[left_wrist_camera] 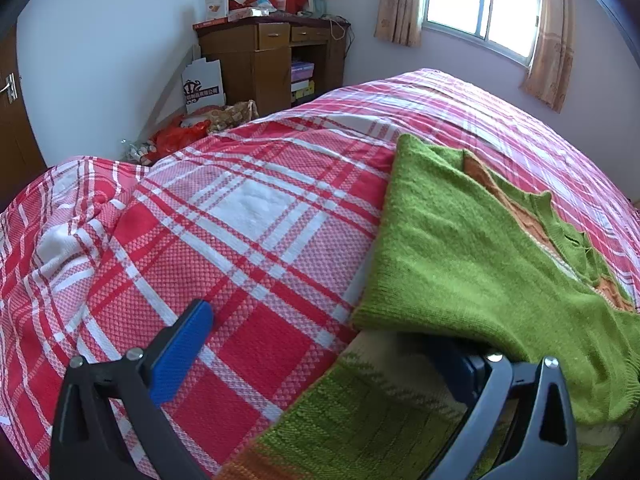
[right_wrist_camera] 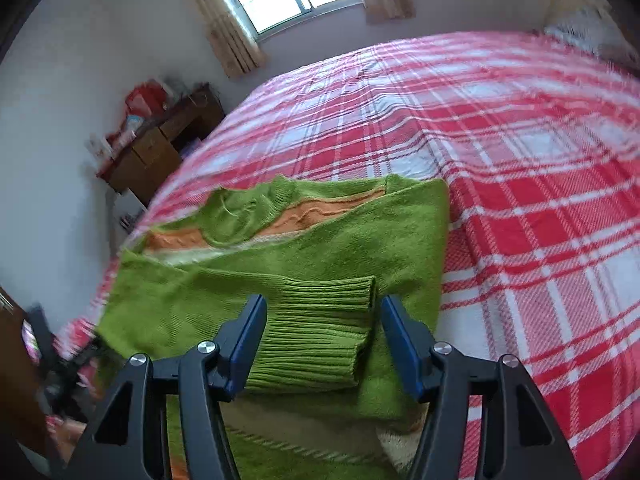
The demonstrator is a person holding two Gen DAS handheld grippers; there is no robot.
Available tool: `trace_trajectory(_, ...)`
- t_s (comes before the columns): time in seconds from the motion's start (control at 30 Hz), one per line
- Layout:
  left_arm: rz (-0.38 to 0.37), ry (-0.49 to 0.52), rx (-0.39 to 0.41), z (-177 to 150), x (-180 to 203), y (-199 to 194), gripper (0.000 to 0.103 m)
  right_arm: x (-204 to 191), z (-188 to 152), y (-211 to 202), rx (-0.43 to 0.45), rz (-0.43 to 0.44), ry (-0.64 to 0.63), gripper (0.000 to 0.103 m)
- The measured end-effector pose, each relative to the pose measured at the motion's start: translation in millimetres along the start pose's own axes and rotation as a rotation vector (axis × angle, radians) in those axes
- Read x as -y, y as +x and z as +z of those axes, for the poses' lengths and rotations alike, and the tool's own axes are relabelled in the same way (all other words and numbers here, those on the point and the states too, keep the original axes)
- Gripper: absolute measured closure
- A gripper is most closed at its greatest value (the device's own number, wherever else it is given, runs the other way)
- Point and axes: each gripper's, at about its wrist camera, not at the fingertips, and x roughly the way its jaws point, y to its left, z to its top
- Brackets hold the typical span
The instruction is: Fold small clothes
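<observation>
A green knitted sweater (left_wrist_camera: 472,248) with orange bands lies on the red and white plaid bed (left_wrist_camera: 240,216), its sleeves folded across the body. My left gripper (left_wrist_camera: 320,356) is open at the sweater's near left edge; its right finger sits under the folded green layer. In the right wrist view the sweater (right_wrist_camera: 328,248) lies ahead. My right gripper (right_wrist_camera: 322,340) is open, with its blue pads on either side of the ribbed cuff (right_wrist_camera: 320,332) of a folded sleeve, above it.
A brown wooden desk (left_wrist_camera: 272,60) with boxes and red bags stands against the far wall. Bags lie on the floor beside the bed (left_wrist_camera: 180,136). A curtained window (left_wrist_camera: 484,0) is at the back. The plaid bedspread (right_wrist_camera: 520,200) stretches wide to the right.
</observation>
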Motion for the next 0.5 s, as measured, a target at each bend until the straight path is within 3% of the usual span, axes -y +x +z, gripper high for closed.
trace_trajectory(0.03,-0.002,-0.001,-0.001,-0.2,0.8,-0.2,0.0,-4.9,-0.5,5.1,-0.019,-0.015,-0.035,0.069)
trace_trajectory(0.07,-0.005,-0.003,0.0,-0.4,0.6,-0.1,0.0,-10.6,-2.1,13.5,-0.054,-0.052,-0.078,0.082)
trace_trajectory(0.1,-0.006,-0.004,0.0,-0.6,0.6,-0.2,0.0,-15.0,-4.5,16.8,-0.066,-0.087,-0.111,0.082)
trace_trajectory(0.17,-0.008,-0.006,0.003,-1.0,1.2,-0.6,0.0,-20.6,-6.1,13.0,-0.043,-0.102,-0.156,0.093)
trace_trajectory(0.3,-0.007,-0.016,0.004,-1.0,1.2,-0.5,0.0,-24.2,-1.6,-13.5,0.062,-0.127,-0.169,0.094)
trace_trajectory(0.4,-0.004,-0.022,0.005,-0.9,0.9,-0.7,0.0,-25.7,-1.1,-24.7,0.116,-0.21,-0.207,0.094)
trace_trajectory(0.5,-0.001,-0.021,0.003,-0.8,1.2,-1.0,0.0,-14.9,-8.1,-12.3,0.052,-0.199,-0.205,0.093)
